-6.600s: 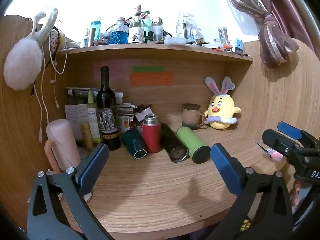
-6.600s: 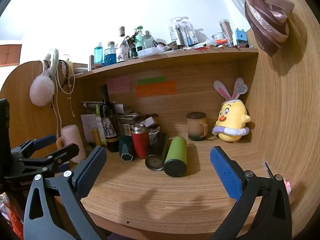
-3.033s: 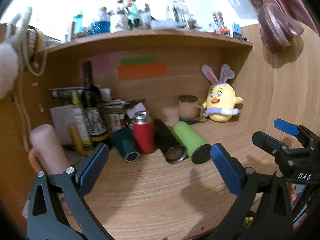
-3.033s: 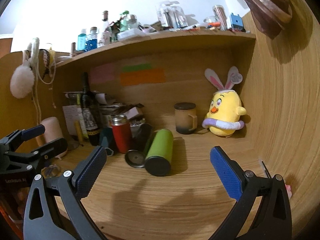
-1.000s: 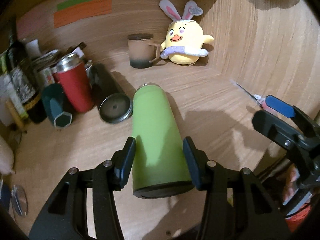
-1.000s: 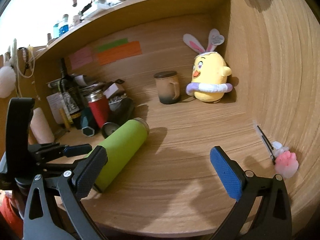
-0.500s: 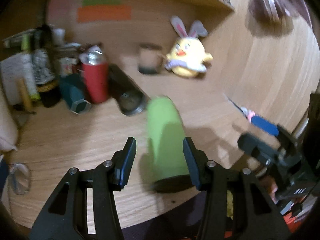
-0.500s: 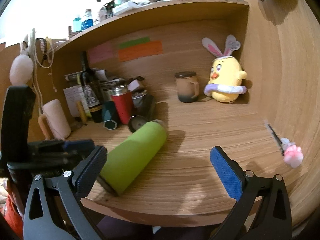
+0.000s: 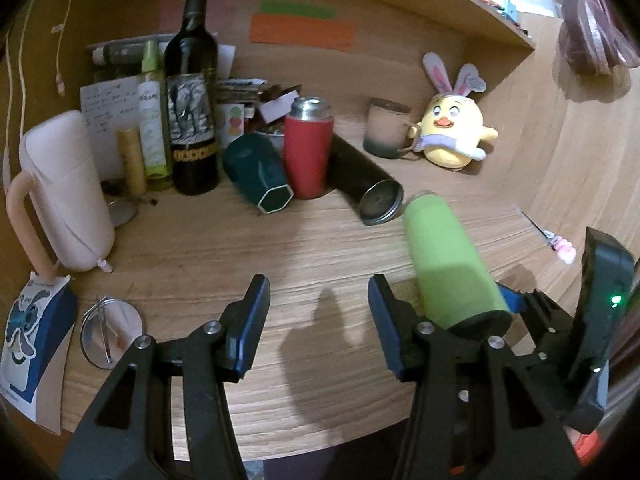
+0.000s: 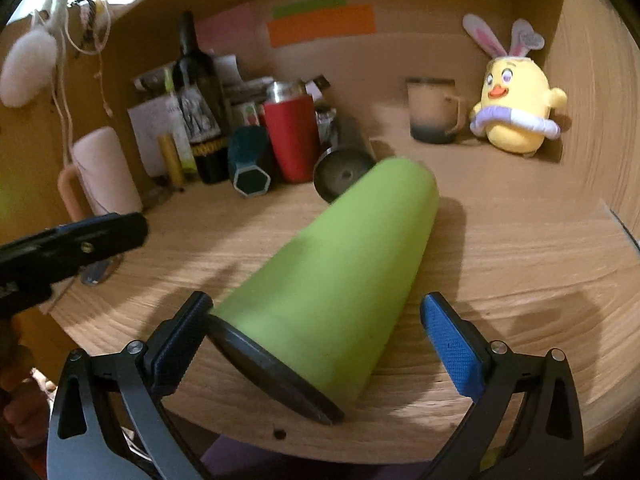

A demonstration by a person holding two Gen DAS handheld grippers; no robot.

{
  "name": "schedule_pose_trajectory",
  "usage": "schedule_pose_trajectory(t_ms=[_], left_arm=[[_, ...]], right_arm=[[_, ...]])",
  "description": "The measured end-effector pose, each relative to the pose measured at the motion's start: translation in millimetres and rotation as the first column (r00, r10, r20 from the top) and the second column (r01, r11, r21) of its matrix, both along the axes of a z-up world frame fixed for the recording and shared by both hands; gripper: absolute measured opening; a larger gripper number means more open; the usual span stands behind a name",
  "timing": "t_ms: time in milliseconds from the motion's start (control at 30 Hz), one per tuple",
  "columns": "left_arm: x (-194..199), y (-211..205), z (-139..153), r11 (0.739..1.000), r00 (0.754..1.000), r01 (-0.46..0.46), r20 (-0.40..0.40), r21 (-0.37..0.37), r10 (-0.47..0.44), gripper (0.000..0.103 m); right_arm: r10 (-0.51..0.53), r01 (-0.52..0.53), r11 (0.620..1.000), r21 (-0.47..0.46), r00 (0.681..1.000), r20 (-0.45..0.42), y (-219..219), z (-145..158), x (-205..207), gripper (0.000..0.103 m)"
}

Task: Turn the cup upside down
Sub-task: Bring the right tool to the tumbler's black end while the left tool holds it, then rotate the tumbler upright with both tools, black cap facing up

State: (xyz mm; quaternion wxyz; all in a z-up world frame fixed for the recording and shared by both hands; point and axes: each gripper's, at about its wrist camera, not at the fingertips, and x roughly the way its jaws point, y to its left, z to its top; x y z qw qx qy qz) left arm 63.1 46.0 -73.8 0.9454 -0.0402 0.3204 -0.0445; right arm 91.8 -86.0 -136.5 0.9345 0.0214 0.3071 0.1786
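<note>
Right wrist view: lime-green cup (image 10: 340, 280), black base nearest, sideways between open right jaws; left jaws open, empty.

The lime-green cylindrical cup (image 10: 340, 280) is smeared by motion blur, and its far rim cannot be made out. In the left wrist view its dark base (image 9: 486, 322) sits partly behind the left gripper's right finger (image 9: 390, 330). Labels on the dark glass wine bottle (image 9: 192, 92) are too small to read.
</note>
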Motion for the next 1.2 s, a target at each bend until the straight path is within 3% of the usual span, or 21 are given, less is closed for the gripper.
schedule_pose_trajectory(t_ms=[67,133,300,533,700,900,1200], left_arm=[[0.8,2.1,-2.8,1.0,1.0,0.0,-0.002,-0.004,0.0,0.051],[1.8,1.8,-4.2,1.0,1.0,0.004,-0.003,-0.009,-0.004,0.051],[2.5,-7.4,-2.8,0.999,0.999,0.034,0.004,-0.016,-0.034,0.051],[-3.2,-30.8,7.4,0.997,0.996,0.077,0.037,0.008,-0.077,0.051],[-9.7,-43.6,18.8,0.994,0.992,0.104,0.066,0.018,-0.105,0.051],[-18.6,-57.1,40.5,0.987,0.981,0.161,0.108,0.015,-0.162,0.051],[-22.8,-70.3,80.5,0.964,0.946,0.265,0.195,-0.001,-0.26,0.059]], right_arm=[[-0.011,0.011,0.999,-0.033,1.0,0.003,2.0,-5.0,1.6,0.102],[-0.002,0.002,0.999,-0.043,1.0,0.011,2.6,-6.5,0.5,0.091],[0.008,-0.005,0.998,-0.07,0.999,0.035,0.6,-5.8,-9.4,0.082],[0.017,-0.016,0.998,-0.054,1.0,0.02,-24.3,-2.1,-26.4,0.065],[0.018,-0.017,0.999,-0.028,0.999,0.03,-39.3,4.2,-37.6,0.063],[0.014,-0.014,1.0,0.001,0.993,0.116,-47.6,31.5,-50.4,0.063],[0.03,-0.032,0.999,0.005,0.972,0.235,-46.8,78.3,-55.0,0.063]])
